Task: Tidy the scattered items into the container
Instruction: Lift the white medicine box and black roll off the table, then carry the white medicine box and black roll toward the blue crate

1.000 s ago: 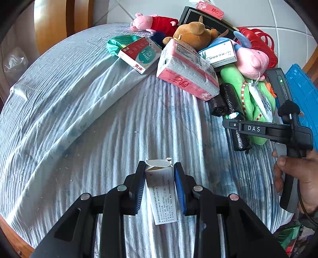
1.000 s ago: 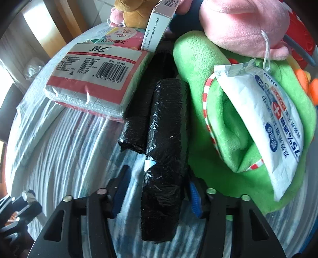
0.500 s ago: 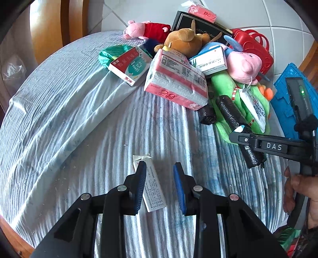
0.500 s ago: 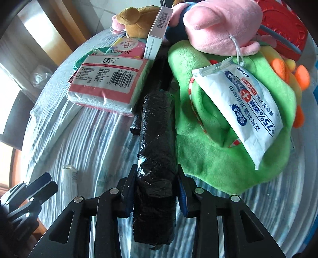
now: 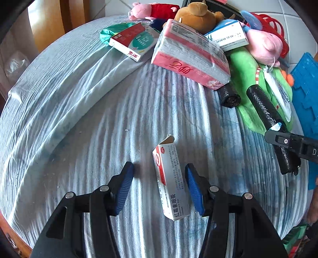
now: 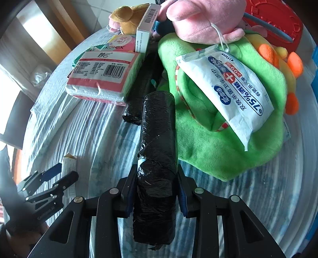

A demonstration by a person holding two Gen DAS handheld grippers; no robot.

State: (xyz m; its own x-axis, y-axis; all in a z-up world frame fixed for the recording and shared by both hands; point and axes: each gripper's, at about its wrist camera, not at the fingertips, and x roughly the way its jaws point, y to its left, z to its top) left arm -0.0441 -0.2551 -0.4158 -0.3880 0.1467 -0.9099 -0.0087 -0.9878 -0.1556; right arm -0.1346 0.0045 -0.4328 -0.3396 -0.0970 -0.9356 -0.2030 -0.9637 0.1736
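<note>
My left gripper [image 5: 159, 180] is open over the striped cloth. A small white and red medicine box [image 5: 171, 182] lies between its fingers, close to the right finger, flap open. My right gripper [image 6: 155, 186] is shut on a black bin-bag roll [image 6: 157, 158] and holds it above the cloth; the roll also shows in the left wrist view [image 5: 270, 123]. A second black roll [image 6: 139, 95] lies beside the pink tissue pack [image 6: 103, 77]. A blue crate [image 5: 306, 91] stands at the right edge.
A pile fills the far side: green plush [image 6: 218, 139] with a white wipes pouch [image 6: 228, 93] on it, pink plush [image 5: 264, 47], brown bear [image 5: 196, 17], red basket [image 5: 276, 25], medicine boxes [image 5: 131, 43]. The left gripper shows at lower left [image 6: 49, 182].
The left gripper's jaws have opened wider, and the medicine box it held a second ago lies loose between them. The right gripper closed on the black roll and lifted it.
</note>
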